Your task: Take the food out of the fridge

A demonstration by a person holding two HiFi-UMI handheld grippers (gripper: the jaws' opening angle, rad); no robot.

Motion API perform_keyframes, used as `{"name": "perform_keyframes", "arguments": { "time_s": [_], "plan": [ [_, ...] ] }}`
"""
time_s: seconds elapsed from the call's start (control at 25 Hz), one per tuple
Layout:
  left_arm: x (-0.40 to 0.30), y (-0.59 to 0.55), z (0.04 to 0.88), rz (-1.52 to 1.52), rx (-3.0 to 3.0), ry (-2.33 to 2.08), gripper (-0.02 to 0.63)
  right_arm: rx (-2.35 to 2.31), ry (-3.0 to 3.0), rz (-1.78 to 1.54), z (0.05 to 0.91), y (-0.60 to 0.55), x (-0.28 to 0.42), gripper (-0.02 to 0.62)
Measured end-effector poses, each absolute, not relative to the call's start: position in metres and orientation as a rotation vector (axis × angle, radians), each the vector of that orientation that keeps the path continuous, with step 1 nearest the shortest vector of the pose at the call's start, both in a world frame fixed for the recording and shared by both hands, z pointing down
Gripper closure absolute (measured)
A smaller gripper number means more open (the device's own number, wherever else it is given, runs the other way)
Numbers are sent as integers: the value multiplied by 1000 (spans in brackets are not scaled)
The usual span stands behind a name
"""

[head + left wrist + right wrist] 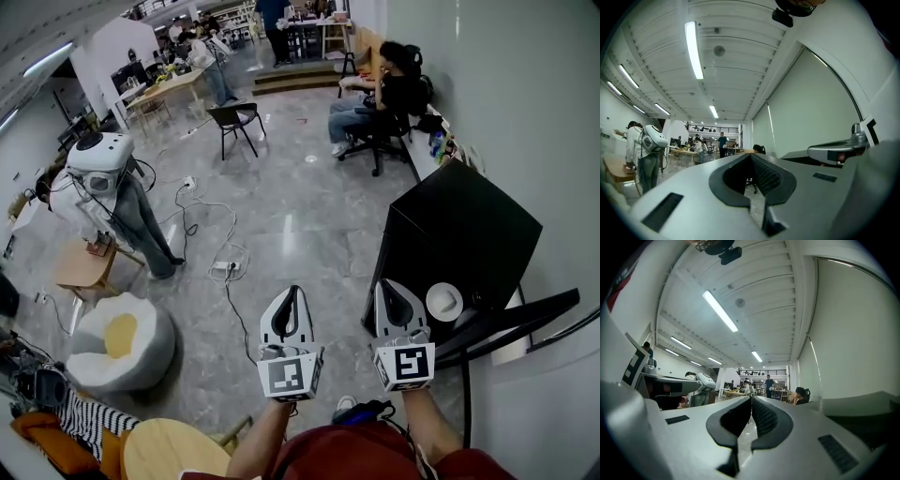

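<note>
A person stands on a polished grey floor of an open-plan workshop, holding out the white two-jaw left gripper and its twin, the right gripper, each with a square-marker cube at its base; both point forward, side by side and apart from each other; in the left gripper view the ribbed black pads of the left gripper are pressed together at the tips with nothing between them, and the right gripper view shows the right gripper clenched the same way, also empty; the squat black box-shaped fridge stands against the pale wall at the person's right, just beyond the right gripper, with a round white disc on the side facing the person; a thin dark panel slants out beside it, and whether that is the door cannot be told; the food is not visible in any view; off to the left lie a white-and-yellow egg-shaped beanbag, a round pale wooden table and a white power strip with trailing cables; farther back, a person sits in a black office chair at a wall-side desk, and an empty black chair stands in the open floor
</note>
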State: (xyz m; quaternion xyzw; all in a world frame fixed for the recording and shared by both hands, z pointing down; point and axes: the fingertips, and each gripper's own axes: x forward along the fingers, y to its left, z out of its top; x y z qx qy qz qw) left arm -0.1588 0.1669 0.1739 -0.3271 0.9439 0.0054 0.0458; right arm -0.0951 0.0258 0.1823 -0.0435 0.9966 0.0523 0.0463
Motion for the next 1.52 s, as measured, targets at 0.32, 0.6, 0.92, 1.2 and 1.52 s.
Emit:
{"name": "perform_keyframes", "arguments": {
  "time_s": [0.32,0.6,0.92,1.2,1.52],
  "plan": [
    [-168,151,177,34,-994,2882,592,-122,3048,155,189,13,-104,571],
    [-192,163,185,39,-978,2903,592,-103,3066,194,193,23,-129,572],
    [-228,187,192,111,-1002,2880,592,-147,3093,195,194,47,-165,572],
    [-249,185,190,126,-1027,2865,592,-164,3092,185,194,48,-185,572],
    [-258,172,192,50,-1085,2877,592,-215,3097,193,195,35,-188,572]
  ]
}}
